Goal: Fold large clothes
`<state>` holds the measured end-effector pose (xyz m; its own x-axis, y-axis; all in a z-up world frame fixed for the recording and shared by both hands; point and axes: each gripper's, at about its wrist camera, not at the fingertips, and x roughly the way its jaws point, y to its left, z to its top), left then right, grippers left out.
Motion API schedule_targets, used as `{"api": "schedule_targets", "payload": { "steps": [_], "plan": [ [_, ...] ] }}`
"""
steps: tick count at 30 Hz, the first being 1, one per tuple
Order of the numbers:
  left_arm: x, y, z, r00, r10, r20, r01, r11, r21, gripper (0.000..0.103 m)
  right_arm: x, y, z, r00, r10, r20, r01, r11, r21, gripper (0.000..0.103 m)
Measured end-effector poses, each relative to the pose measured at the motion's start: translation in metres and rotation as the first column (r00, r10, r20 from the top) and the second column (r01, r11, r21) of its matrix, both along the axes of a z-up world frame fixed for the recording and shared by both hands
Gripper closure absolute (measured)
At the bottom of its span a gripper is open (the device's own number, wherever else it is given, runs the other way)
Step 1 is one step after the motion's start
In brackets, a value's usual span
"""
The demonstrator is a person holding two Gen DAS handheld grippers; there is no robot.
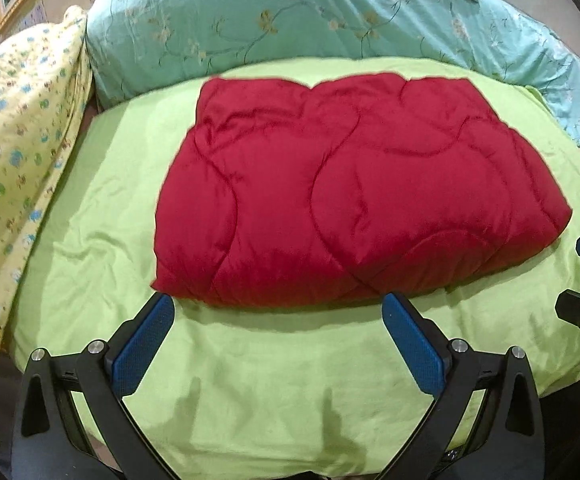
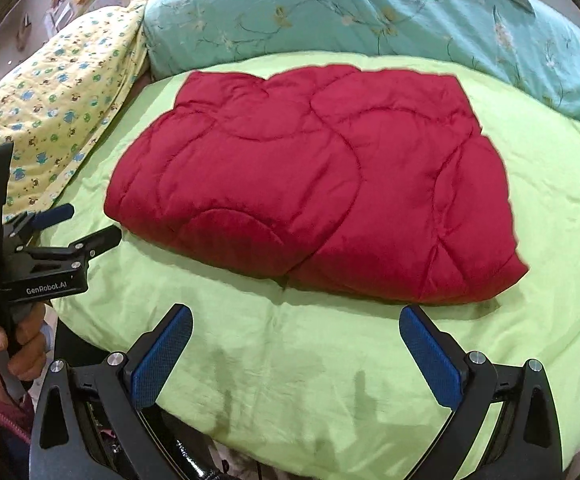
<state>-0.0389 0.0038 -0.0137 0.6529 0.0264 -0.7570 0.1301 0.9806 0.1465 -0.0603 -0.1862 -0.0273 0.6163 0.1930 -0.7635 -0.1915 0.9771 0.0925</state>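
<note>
Both grippers are held spread and empty above the near edge of the bed: the left gripper (image 1: 278, 344) in the lower middle of its own view, the right gripper (image 2: 296, 354) likewise in its view. In the right wrist view, lower left, a hand (image 2: 6, 348) is seen gripping the left tool's handle.

Just beyond the fingertips, in the frame's centre, a red quilted comforter (image 1: 350, 196) is lying folded into a thick rectangle on the green sheet (image 1: 102, 216). It is judged soft, puffy, fairly light and perhaps slippery; the near corners are likely best pinched through all layers.

At upper left a yellow printed quilt (image 1: 14, 152) is heaped, and a teal floral duvet (image 1: 290, 16) is bunched along the top. Nothing is seen blocking the approach.
</note>
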Motion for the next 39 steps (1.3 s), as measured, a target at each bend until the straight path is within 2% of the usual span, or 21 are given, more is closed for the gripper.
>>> {"api": "schedule_targets", "payload": {
  "steps": [8,17,24,39],
  "plan": [
    [0.013,-0.011,0.017,1.0,-0.016,0.022,0.016,1.0,0.004,0.0,0.016,-0.002,0.024,0.999,0.009,0.043,-0.009,1.0,-0.004,0.0],
    [0.045,-0.012,0.011,1.0,-0.009,-0.011,0.009,1.0,-0.013,0.0,0.05,-0.006,0.027,1.0,-0.002,0.018,0.002,1.0,0.001,0.0],
    [0.065,-0.013,0.014,1.0,0.002,-0.006,-0.002,1.0,-0.016,0.0,0.074,-0.01,0.027,1.0,-0.009,-0.007,0.009,1.0,0.028,0.0],
    [0.082,-0.01,0.01,0.999,-0.005,-0.032,0.003,0.999,-0.045,0.0,0.099,-0.006,0.025,1.0,0.009,-0.03,-0.008,0.999,0.035,0.0]
  ]
}}
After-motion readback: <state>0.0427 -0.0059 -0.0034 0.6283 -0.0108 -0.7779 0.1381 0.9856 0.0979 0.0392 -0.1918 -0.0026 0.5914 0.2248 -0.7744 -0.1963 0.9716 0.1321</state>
